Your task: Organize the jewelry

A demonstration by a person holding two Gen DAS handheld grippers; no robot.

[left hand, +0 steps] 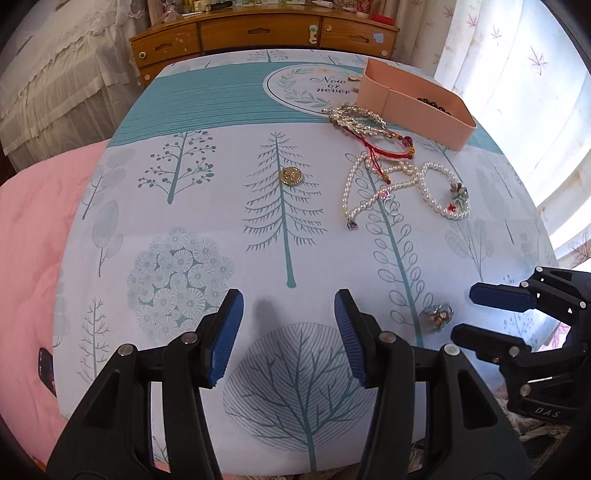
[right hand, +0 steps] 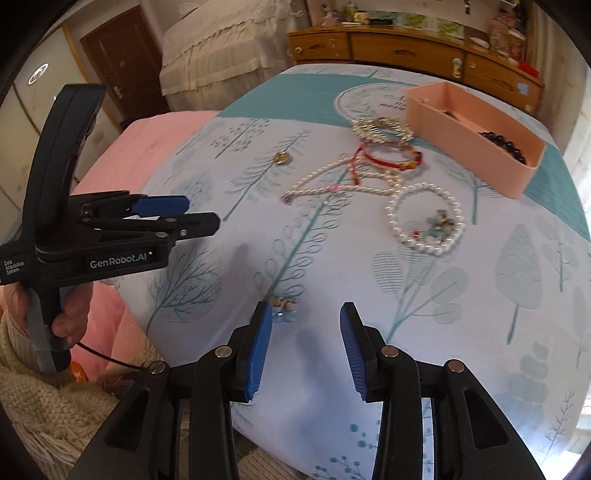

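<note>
- The left gripper (left hand: 288,339) hovers over the near edge of the tabletop (left hand: 184,122), jaws well apart with nothing between them.
- The right gripper (right hand: 306,349) hangs just beside it, jaws parted and empty; a small ring-like trinket (right hand: 282,308) lies on the tree-print cloth just ahead of its left fingertip, apart from the pads.
- A hand (right hand: 68,319) grips the left tool's handle at the near side.
- Farther in, a gold brooch (left hand: 291,174) lies alone on a printed fir.
- To its right lie a pearl necklace (left hand: 364,184), a pearl bracelet with a flower charm (left hand: 445,192) and a red cord bracelet (left hand: 384,146), partly tangled.
- Beyond them, a silvery beaded piece (left hand: 354,116) lies just beside the pink box (left hand: 417,110), which holds dark beads (left hand: 430,102).
- A wooden dresser (left hand: 258,31) stands behind.
</note>
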